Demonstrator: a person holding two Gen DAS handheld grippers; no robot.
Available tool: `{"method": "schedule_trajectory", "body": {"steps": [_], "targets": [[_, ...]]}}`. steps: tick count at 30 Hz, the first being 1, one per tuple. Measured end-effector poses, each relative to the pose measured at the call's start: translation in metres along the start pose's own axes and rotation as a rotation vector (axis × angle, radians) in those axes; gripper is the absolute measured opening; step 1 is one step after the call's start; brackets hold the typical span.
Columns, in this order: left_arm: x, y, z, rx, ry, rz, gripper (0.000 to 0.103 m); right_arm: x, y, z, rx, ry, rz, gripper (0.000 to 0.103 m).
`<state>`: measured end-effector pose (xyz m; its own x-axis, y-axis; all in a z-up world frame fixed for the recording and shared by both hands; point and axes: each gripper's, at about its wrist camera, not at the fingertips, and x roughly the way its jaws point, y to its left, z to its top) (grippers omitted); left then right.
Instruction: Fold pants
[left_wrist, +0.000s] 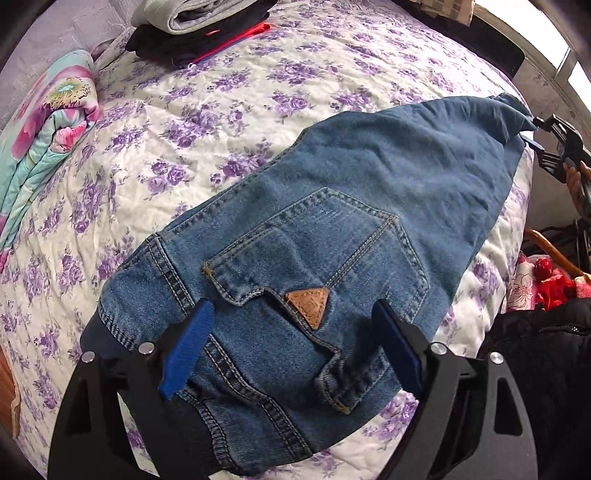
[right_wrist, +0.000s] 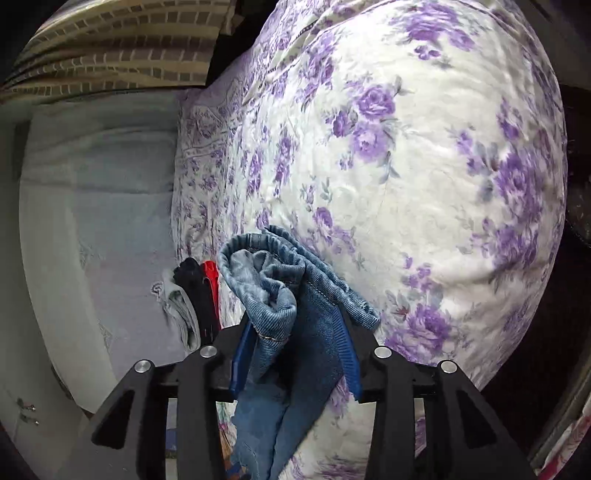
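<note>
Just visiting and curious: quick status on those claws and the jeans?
Left claw open, straddling the waist of the jeans. Right claw has the bunched leg hems between its fingers. Jeans flat on the flowered bedspread. Nothing in the way.

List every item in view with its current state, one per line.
Jeans: folded in half, flat on the bed, back pocket up.
Left gripper: open, fingers astride the waistband end.
Right gripper: at the leg ends, bunched cuffs between its fingers; grip uncertain.
Clothes stack: folded, piled at the bed's far side.
Floral quilt: folded, at the bed's edge.
Bedspread: spread out.
</note>
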<state>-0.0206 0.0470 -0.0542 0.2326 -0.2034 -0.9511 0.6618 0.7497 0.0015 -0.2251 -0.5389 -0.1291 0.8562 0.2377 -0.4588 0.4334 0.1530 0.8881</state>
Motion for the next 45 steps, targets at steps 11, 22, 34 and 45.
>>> {"method": "schedule_trajectory", "body": {"steps": [11, 22, 34, 45], "targets": [[-0.007, 0.004, -0.005, 0.011, 0.014, 0.011, 0.085, 0.012, 0.079, -0.059, -0.597, 0.119, -0.17, 0.08], [-0.034, 0.005, -0.004, -0.011, -0.019, 0.046, 0.085, 0.001, 0.111, -0.055, -0.625, 0.213, 0.017, 0.005], [-0.046, -0.022, 0.032, 0.068, -0.057, 0.05, 0.086, -0.048, 0.1, -0.023, -0.669, 0.11, -0.285, 0.098], [-0.055, -0.072, 0.063, 0.061, -0.086, 0.057, 0.091, 0.071, 0.128, 0.045, -0.725, 0.58, -0.391, 0.07]]}}
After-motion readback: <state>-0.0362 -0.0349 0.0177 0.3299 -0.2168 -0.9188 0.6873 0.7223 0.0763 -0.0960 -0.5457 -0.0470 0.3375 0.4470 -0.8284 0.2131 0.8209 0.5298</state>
